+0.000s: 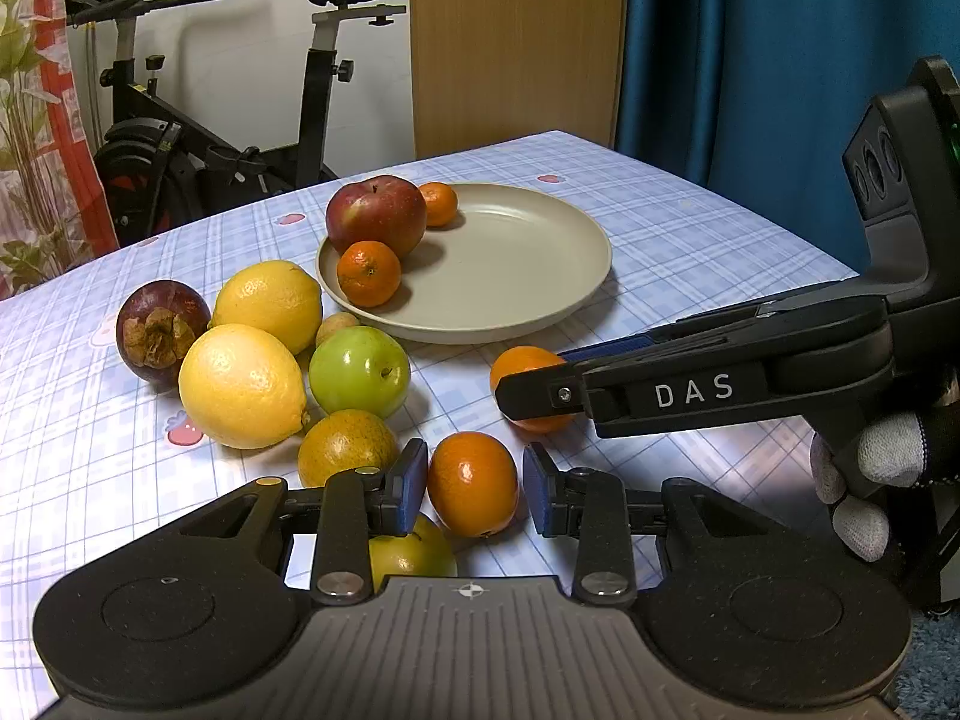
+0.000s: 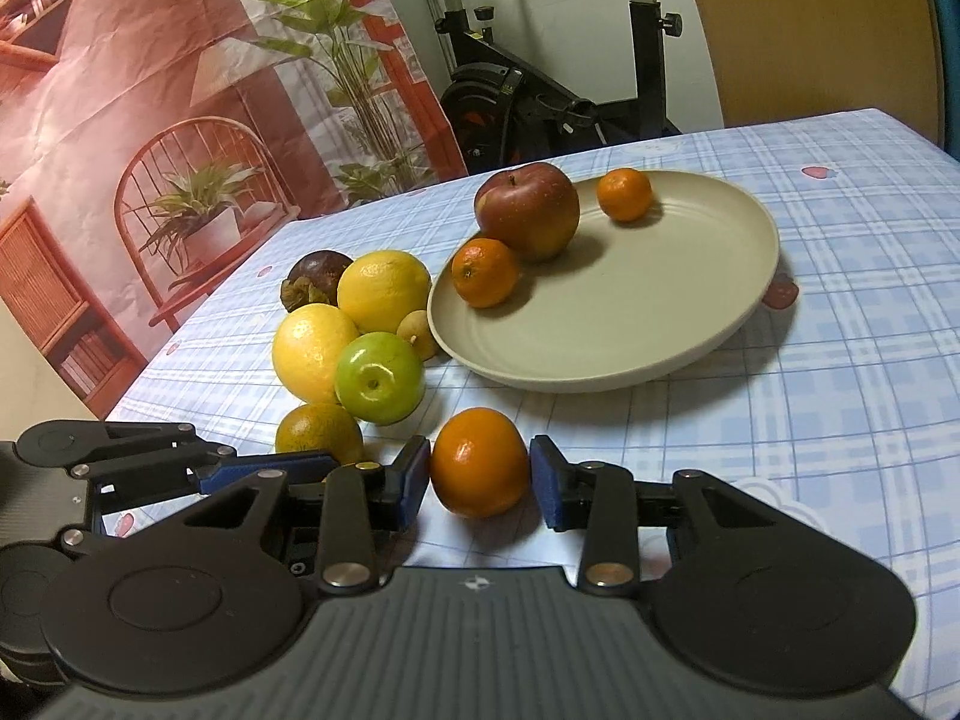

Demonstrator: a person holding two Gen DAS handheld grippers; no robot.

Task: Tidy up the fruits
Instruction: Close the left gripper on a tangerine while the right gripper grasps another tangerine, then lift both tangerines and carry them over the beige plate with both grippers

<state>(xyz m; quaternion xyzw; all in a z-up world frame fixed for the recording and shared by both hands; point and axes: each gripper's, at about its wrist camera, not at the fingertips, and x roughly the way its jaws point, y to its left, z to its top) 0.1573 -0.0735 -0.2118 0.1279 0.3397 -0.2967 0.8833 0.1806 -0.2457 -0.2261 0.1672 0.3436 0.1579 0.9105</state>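
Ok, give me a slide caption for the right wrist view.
Right hand-held gripper shut on a small orange mandarin beside a beige round plate.

A black exercise bike stood on the far side of the table, which wore a blue checked cloth with small pink prints. Left of the bike hung a printed backdrop showing a wooden chair and potted plants. Right of it stood a pale wooden panel, then a dark blue curtain.
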